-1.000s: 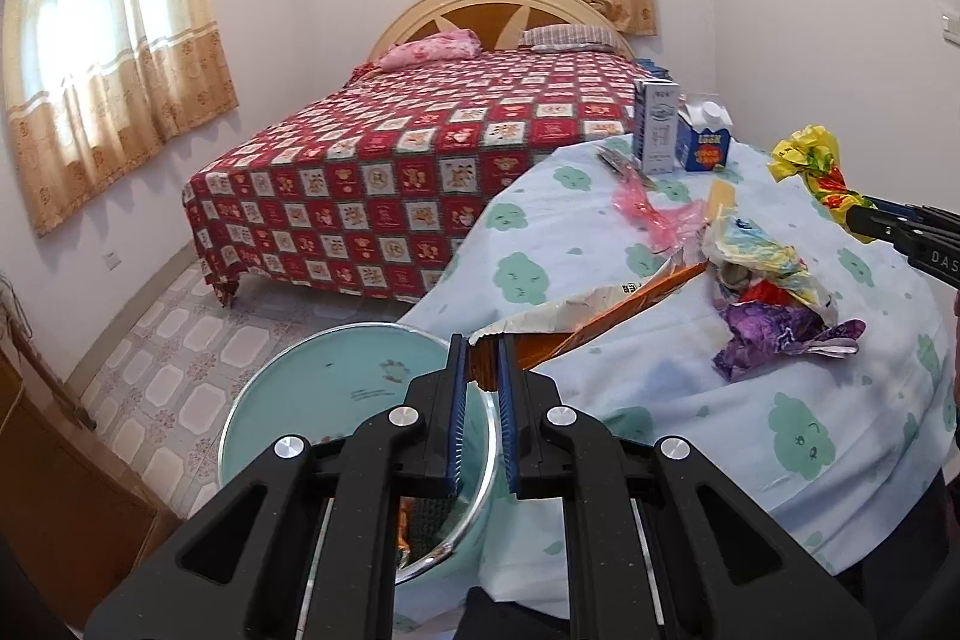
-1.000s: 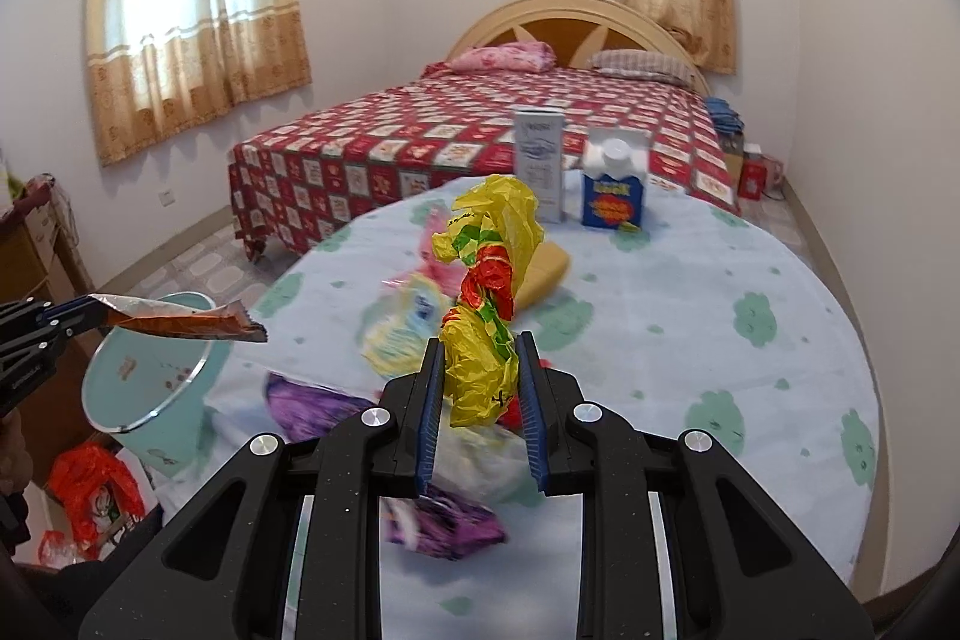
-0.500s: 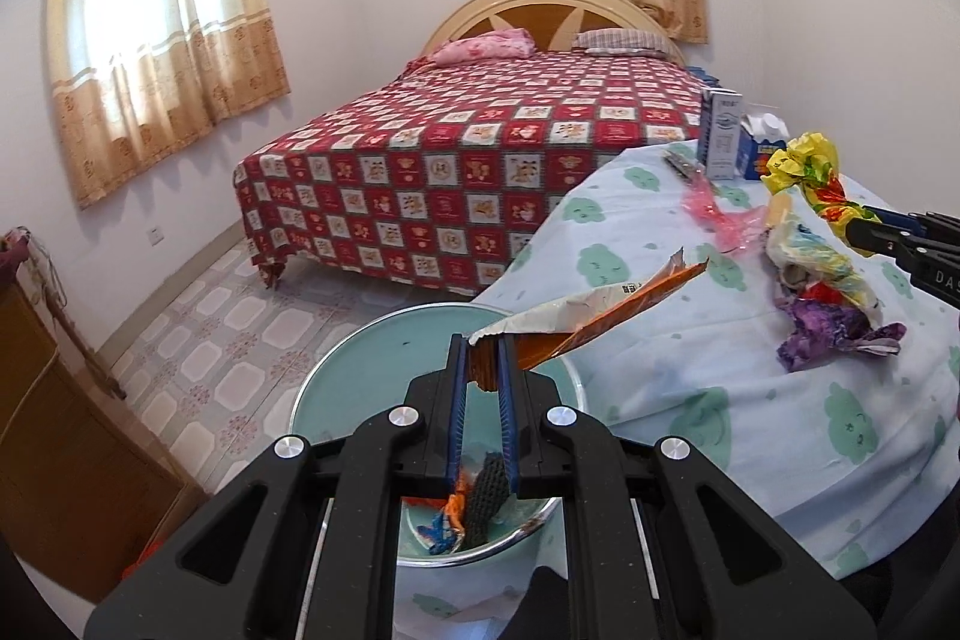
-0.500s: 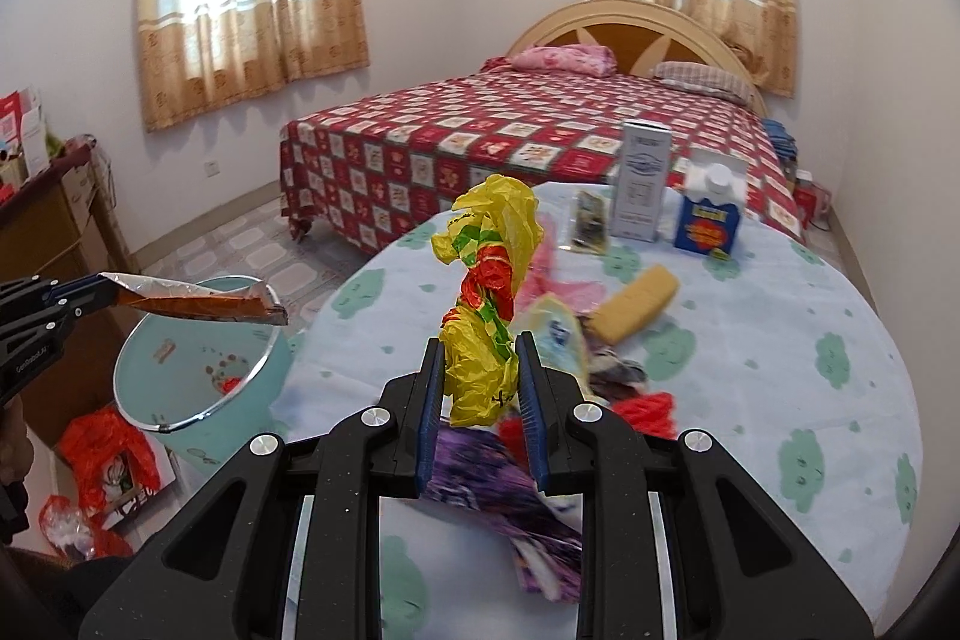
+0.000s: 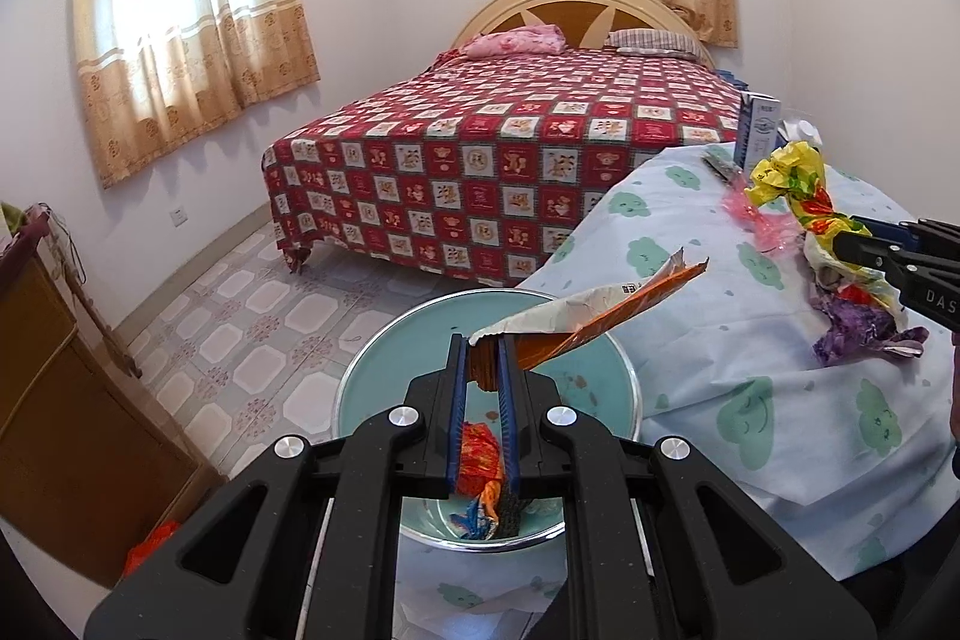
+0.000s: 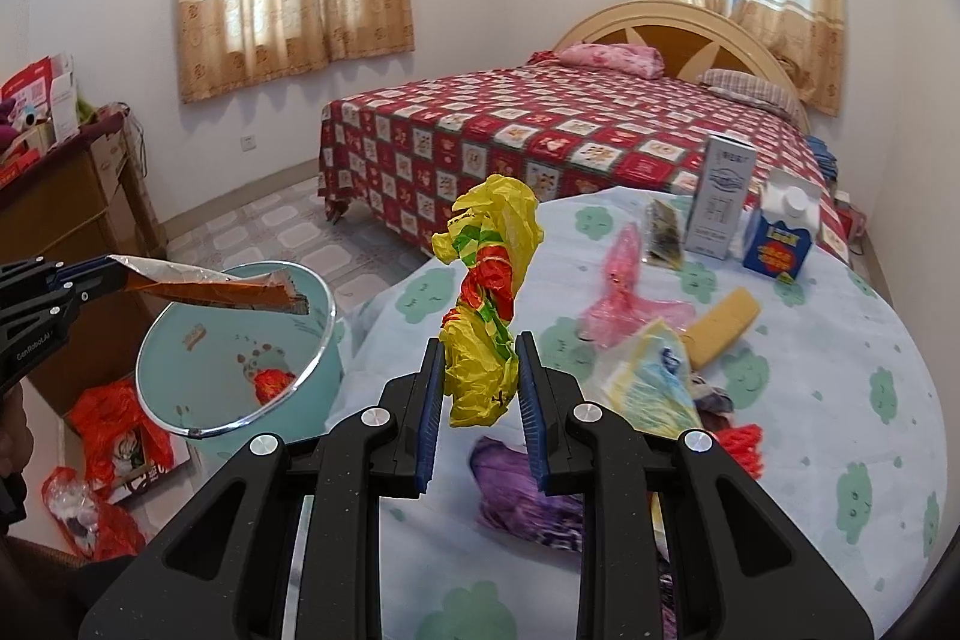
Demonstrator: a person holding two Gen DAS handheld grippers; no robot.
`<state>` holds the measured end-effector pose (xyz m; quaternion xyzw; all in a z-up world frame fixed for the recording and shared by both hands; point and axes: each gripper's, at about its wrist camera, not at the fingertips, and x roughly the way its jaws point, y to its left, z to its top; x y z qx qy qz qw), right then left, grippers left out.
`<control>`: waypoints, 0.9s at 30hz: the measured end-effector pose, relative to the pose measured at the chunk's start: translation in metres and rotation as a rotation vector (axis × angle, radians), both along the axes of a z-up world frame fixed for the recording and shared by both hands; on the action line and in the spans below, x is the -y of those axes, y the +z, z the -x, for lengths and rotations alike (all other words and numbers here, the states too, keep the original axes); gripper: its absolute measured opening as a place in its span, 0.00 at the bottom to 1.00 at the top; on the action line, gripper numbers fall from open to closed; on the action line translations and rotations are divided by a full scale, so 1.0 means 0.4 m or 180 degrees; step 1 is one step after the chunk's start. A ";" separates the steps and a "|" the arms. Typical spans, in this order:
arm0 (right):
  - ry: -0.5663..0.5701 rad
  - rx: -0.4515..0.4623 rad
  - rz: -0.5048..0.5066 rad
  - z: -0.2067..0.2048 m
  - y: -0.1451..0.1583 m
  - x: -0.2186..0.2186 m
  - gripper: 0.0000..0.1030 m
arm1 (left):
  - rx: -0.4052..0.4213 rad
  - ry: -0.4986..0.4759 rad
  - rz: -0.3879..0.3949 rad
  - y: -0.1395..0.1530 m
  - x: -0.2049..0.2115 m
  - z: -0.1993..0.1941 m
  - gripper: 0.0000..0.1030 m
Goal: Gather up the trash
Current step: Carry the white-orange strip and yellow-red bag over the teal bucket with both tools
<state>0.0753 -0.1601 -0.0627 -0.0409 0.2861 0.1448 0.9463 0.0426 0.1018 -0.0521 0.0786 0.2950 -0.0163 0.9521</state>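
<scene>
My left gripper (image 5: 482, 349) is shut on an orange and silver snack wrapper (image 5: 594, 310) and holds it over the teal trash bin (image 5: 360, 376), which has trash at its bottom. From the right wrist view the wrapper (image 6: 222, 287) hangs above the bin (image 6: 180, 334). My right gripper (image 6: 480, 349) is shut on a twisted yellow, red and green plastic bag (image 6: 489, 292), held above the table's left part. The bag also shows in the left wrist view (image 5: 798, 184). More trash lies on the table: a purple wrapper (image 6: 522, 490), a pink bag (image 6: 624, 304), a yellow-blue packet (image 6: 648, 382).
The round table (image 6: 840, 400) has a light blue cloth. On its far side stand a grey carton (image 6: 723, 196) and a blue carton (image 6: 780, 238); a yellow sponge (image 6: 723, 322) lies nearer. A bed (image 5: 510, 148) is behind. A wooden cabinet (image 5: 54, 400) and red bags (image 6: 120, 442) are left of the bin.
My left gripper has carried the snack wrapper leftward off the table to above the bin. My right gripper has moved left toward the bin side with the plastic bag.
</scene>
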 end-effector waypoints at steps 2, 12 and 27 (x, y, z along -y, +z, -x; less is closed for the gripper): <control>0.0046 0.0005 0.0009 -0.004 0.002 -0.017 0.24 | 0.0007 0.0036 -0.0001 0.002 -0.011 0.004 0.10; 0.0218 0.0009 0.0026 -0.017 0.001 -0.084 0.24 | 0.0021 0.0227 0.0012 0.002 -0.070 0.013 0.10; 0.0464 0.0002 0.0092 -0.041 -0.002 -0.189 0.24 | -0.0003 0.0459 0.0040 -0.008 -0.147 0.027 0.10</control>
